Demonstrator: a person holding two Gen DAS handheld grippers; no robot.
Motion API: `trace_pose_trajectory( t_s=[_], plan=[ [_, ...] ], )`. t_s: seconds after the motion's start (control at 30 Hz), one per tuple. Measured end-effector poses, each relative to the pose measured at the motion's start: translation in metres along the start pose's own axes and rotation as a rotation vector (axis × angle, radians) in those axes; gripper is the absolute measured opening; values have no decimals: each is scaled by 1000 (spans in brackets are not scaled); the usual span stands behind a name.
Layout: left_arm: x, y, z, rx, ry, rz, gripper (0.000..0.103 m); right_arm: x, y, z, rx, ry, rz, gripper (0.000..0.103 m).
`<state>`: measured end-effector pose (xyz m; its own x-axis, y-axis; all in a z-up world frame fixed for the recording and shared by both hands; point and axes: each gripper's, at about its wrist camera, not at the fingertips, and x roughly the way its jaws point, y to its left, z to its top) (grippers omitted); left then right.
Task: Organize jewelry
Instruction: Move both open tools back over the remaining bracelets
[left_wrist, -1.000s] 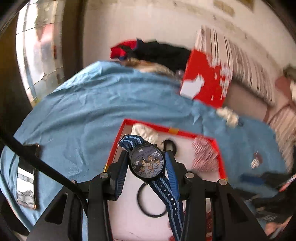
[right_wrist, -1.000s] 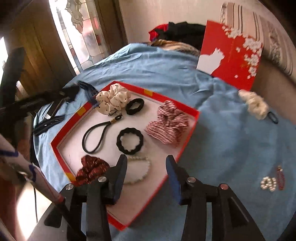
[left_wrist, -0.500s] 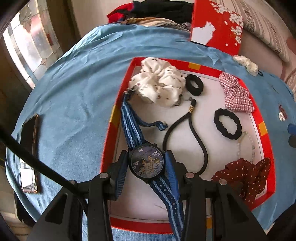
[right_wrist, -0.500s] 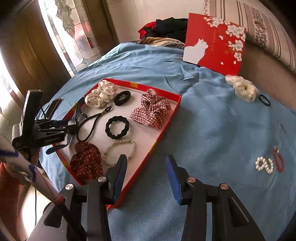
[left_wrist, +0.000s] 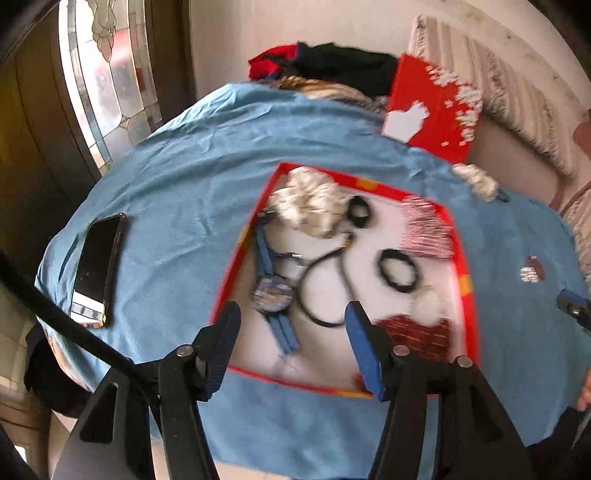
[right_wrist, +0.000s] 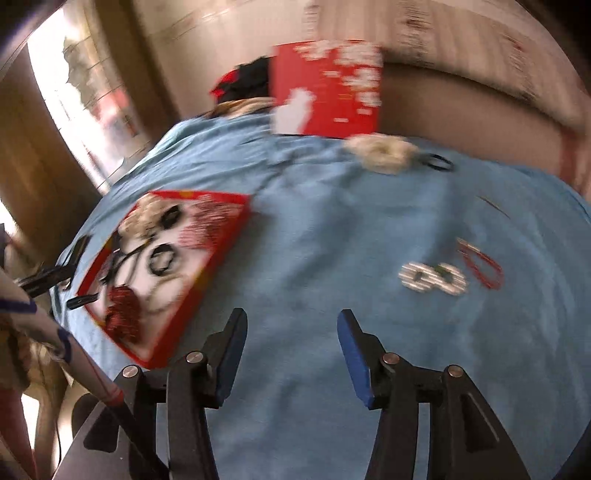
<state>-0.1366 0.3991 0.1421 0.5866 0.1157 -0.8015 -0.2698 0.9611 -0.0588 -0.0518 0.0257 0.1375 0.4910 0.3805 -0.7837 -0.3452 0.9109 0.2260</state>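
While its jaws are opening with nothing between them, the left gripper (left_wrist: 291, 328) hangs above the near end of the red tray (left_wrist: 463, 258). Just beyond its fingertips, nearer the left finger, the blue-strapped watch (left_wrist: 272, 293) lies face up on the tray's white floor, clear of both pads. A black cord loop (left_wrist: 319, 291) lies ahead of the right finger, with scrunchies further out. The right gripper (right_wrist: 291, 332) is also opening and empty, over bare blue cloth (right_wrist: 332, 229). Ahead and to its right lie a pearl piece (right_wrist: 432, 277) and a red bracelet (right_wrist: 484, 266); the tray (right_wrist: 221, 243) sits off its left finger.
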Motion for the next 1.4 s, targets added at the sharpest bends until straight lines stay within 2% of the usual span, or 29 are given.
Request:
trace_pose_trajectory(
  t_s=[0.13, 0.3, 0.5, 0.7, 0.77, 1.0, 1.4],
  plan=[
    [-19, -45, -11, 21, -2, -61, 60, -18, -61, -16, 126, -2, -66, 55],
    [-17, -115, -29, 75, 31, -147, 60, -33, -117, -42, 252, 12, -93, 56],
    [5, -198, -48, 154, 110, -231, 60, -38, -141, -66, 276, 21, -107, 56],
    [31, -262, -45, 222, 132, -263, 60, -29, -164, -74, 289, 21, -114, 56],
    [40, -281, -42, 247, 127, -264, 60, -26, -171, -74, 299, 22, -117, 56],
    [72, -328, -35, 356, 109, -199, 60, -5, -196, -70, 307, 42, -134, 56],
    [114, -364, -22, 433, 130, -166, 60, 16, -213, -54, 267, 36, -160, 56]
  ],
)
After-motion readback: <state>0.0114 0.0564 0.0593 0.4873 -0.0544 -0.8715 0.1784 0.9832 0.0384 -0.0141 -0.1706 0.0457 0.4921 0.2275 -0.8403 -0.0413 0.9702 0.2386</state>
